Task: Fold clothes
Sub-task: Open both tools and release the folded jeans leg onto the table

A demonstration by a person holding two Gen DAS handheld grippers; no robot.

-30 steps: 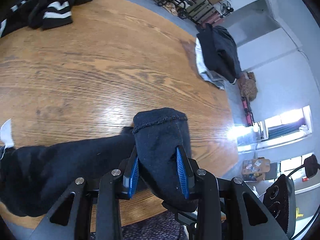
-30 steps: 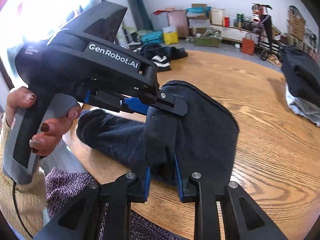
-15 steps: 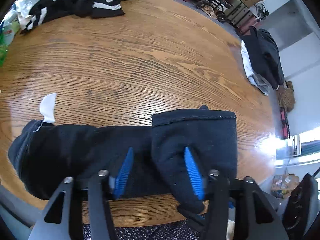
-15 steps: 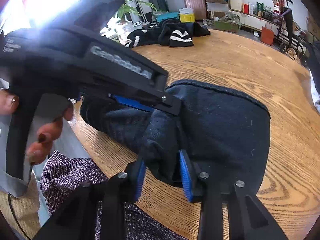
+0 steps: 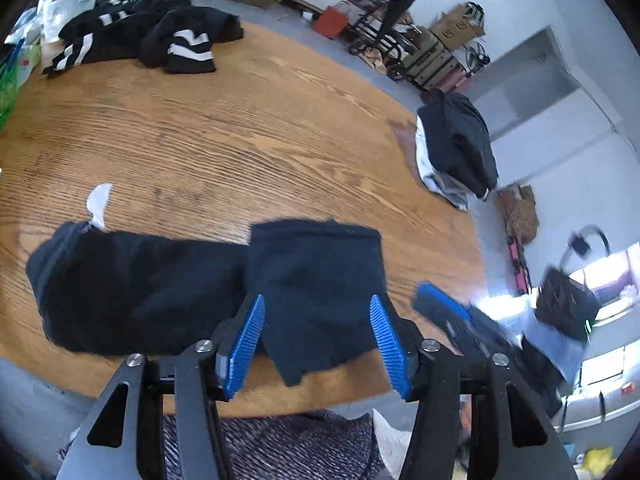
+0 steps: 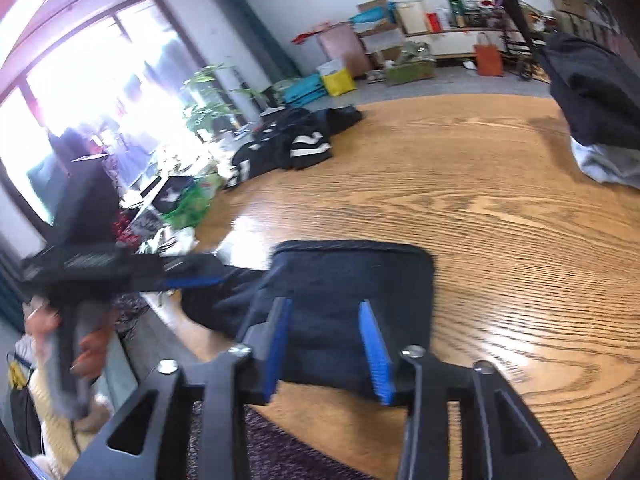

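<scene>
A dark navy garment (image 5: 192, 292) lies on the round wooden table (image 5: 240, 128) near its front edge, one end folded over into a flat flap (image 5: 320, 280). It also shows in the right wrist view (image 6: 352, 296). My left gripper (image 5: 316, 336) is open just above its near edge, holding nothing. My right gripper (image 6: 324, 348) is open over the folded flap, empty. The left gripper's body (image 6: 92, 268) shows blurred at the left of the right wrist view.
A black garment with white stripes (image 5: 160, 36) lies at the far left of the table. A pile of dark and grey folded clothes (image 5: 456, 148) sits at the table's right edge. Boxes, bags and a cart (image 5: 384, 28) stand on the floor behind.
Both grippers have opened and let go of the navy garment. It now lies flat on the table with the end folded over. Both grippers have pulled back towards the front edge.
</scene>
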